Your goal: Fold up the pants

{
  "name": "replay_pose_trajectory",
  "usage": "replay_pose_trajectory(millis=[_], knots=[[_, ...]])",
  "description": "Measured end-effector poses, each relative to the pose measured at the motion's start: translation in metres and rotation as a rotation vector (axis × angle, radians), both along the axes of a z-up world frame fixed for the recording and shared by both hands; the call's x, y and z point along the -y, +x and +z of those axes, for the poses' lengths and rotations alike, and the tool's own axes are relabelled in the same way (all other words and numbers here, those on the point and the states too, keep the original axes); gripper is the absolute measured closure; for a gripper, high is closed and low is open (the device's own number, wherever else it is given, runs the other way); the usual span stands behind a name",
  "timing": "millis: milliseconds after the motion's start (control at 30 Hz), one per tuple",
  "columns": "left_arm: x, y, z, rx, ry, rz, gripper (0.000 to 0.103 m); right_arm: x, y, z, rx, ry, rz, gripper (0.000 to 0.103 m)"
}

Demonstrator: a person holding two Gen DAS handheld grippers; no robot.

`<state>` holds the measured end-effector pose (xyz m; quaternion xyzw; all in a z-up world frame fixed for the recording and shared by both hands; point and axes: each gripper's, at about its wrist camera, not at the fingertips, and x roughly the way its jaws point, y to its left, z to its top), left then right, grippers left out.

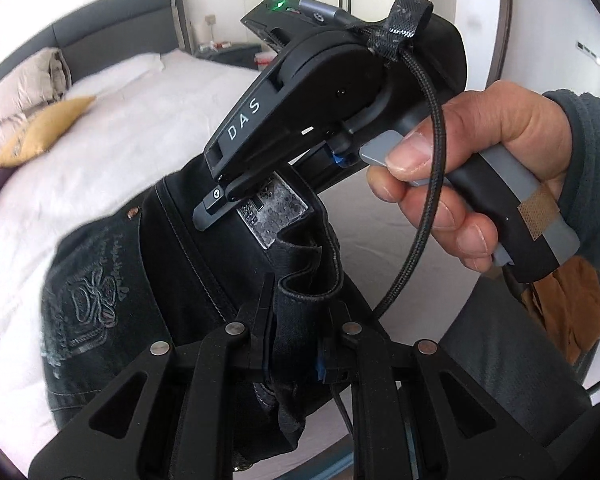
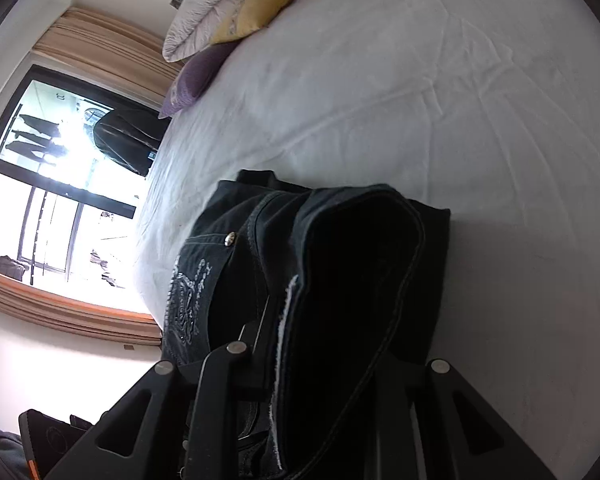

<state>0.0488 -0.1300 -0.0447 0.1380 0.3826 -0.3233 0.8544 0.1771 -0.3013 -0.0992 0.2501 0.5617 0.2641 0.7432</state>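
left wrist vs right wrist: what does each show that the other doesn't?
Only left wrist: the right hand squeezing the right claw, which pinches the pants near a silver patch; grey headboard.

Only right wrist: window, curtains, purple cushion.

Both: the dark pants held over the white bed, yellow cushion, each camera's own claw shut on fabric, left claw included.

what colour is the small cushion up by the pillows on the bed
Mustard yellow cushion, lying against the pale pillows; clearest in the right wrist view.
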Motion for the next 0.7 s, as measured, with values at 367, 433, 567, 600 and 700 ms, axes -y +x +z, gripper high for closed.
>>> replay_pose_trajectory(millis=[367,433,567,600,700], knots=[[-0.02,0.038,-0.028,-0.124,-0.04,0.0,0.076,0.002,0.012,-0.025,-0.071,0.083,-0.013,0.079],[-0.02,0.04,-0.031,-0.155,-0.069,-0.006,0.062,0.005,0.01,-0.024,-0.068,0.091,-0.023,0.078],[-0.027,0.036,-0.015,-0.188,-0.137,-0.023,0.035,0.011,0.009,-0.018,-0.059,0.095,-0.059,0.067],[-0.03,0.034,-0.009,-0.187,-0.149,-0.03,0.035,0.016,0.007,-0.015,-0.057,0.099,-0.076,0.061],[-0.04,0.031,0.005,-0.193,-0.178,-0.046,0.031,0.028,0.003,-0.004,-0.038,0.091,-0.118,0.047]])
